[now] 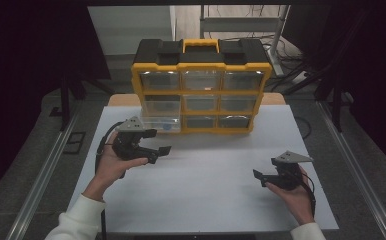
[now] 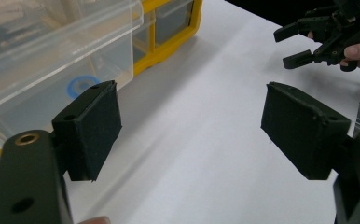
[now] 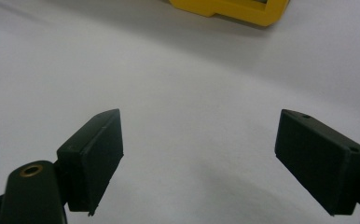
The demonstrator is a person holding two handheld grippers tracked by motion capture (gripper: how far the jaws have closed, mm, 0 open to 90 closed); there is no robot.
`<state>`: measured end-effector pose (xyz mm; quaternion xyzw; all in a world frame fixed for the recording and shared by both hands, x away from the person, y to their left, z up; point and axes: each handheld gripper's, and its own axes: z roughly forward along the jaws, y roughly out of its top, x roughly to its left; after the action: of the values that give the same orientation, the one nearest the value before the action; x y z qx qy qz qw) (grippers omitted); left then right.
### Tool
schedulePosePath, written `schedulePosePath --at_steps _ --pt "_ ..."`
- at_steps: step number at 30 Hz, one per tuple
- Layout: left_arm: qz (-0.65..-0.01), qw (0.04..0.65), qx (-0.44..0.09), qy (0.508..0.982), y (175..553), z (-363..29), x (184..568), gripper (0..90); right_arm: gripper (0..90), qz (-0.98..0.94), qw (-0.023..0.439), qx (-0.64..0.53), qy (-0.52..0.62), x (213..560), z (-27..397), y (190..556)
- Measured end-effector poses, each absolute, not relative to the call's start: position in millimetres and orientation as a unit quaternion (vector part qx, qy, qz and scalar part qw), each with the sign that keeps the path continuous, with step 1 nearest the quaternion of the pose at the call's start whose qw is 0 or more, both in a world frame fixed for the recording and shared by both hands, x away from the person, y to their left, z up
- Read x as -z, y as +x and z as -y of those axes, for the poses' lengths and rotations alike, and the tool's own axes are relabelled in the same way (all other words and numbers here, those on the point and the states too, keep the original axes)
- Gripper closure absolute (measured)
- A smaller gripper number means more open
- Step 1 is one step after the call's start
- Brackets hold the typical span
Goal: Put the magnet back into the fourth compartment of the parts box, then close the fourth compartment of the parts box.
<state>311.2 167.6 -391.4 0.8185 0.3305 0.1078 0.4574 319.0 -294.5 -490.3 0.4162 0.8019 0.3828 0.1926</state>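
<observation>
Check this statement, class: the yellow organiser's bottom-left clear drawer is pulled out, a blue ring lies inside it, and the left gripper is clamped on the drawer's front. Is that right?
Not quite. The left gripper is not clamped on the clear drawer: its jaws stand open beside it with nothing between them, as the left gripper view shows. The rest holds: the yellow organiser has that drawer pulled out, with the blue ring inside.

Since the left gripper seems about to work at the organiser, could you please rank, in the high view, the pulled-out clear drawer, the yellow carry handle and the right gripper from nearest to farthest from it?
From the left gripper:
1. Pulled-out clear drawer, just beyond it, bottom-left of the organiser.
2. Right gripper, across the table to the right.
3. Yellow carry handle, on top of the organiser at the back.
</observation>
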Motion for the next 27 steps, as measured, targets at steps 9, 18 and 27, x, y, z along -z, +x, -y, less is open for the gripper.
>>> schedulePosePath --at_steps 9,18,27 --pt "-0.337 0.458 -0.095 0.817 314.8 -166.9 401.3 21.3 15.8 -0.802 0.192 -0.38 0.419 490.8 294.7 320.0" --pt "-0.346 0.455 -0.109 0.813 313.6 -167.0 406.0 24.3 15.9 -0.801 0.192 -0.381 0.42 490.6 294.7 319.7" --pt "-0.357 0.434 -0.116 0.819 317.9 -165.5 412.9 52.7 15.9 -0.802 0.193 -0.38 0.419 490.5 294.4 319.8"
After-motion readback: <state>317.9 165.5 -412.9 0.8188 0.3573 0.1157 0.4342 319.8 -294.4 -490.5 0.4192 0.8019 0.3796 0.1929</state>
